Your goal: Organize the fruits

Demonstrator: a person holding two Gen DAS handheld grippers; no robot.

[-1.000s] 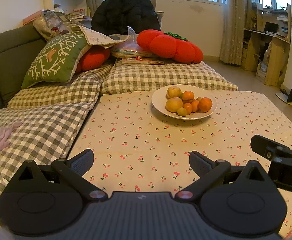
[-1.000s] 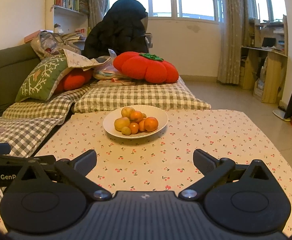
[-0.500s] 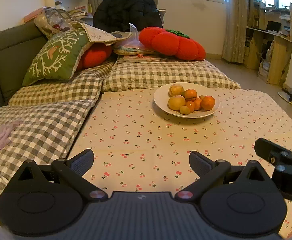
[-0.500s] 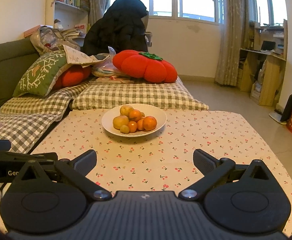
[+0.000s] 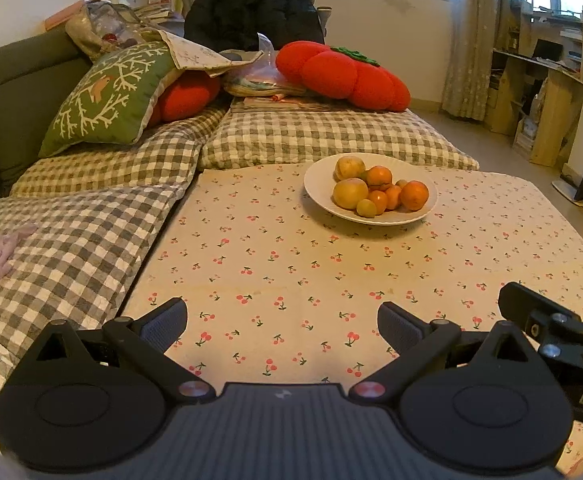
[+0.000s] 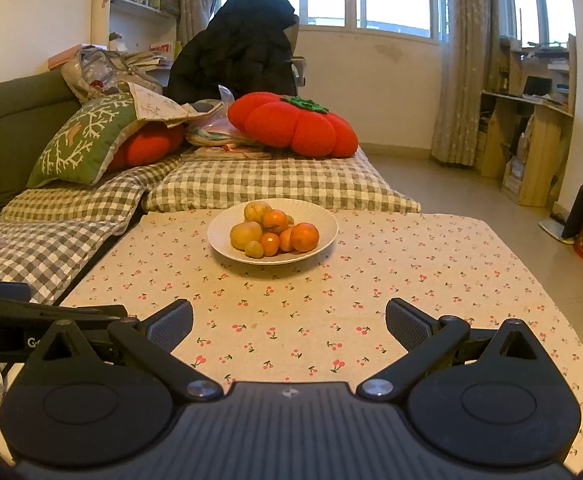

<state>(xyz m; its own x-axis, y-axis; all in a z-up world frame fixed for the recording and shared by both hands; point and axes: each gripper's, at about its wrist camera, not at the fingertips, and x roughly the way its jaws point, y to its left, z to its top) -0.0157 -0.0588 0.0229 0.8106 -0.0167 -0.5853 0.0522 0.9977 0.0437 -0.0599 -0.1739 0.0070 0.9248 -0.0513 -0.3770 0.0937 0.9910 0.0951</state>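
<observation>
The surface [image 6: 371,280] is wearing a cloth with little cherries on it, so it is staying clean under the food. On its far half a white plate [image 6: 319,216] is sitting, and it is keeping all the fruits [image 6: 273,234] together in one heap so they are not rolling away. The two big yellow fruits [image 5: 349,193] are lying on the left of the heap, the oranges [image 5: 413,195] are lying on the right, and one tiny yellow one is sitting at the front edge. No fruit is lying loose on the cloth.

This could be the tidy end of the job, or a mixed pile waiting to be sorted; I cannot tell which.

The left claw [image 5: 282,322] is hanging low over the near part of the cloth, spread wide and holding nothing. The right claw [image 6: 289,326] is doing the same just beside it. Both are well back from the plate and pointing at it.
</observation>
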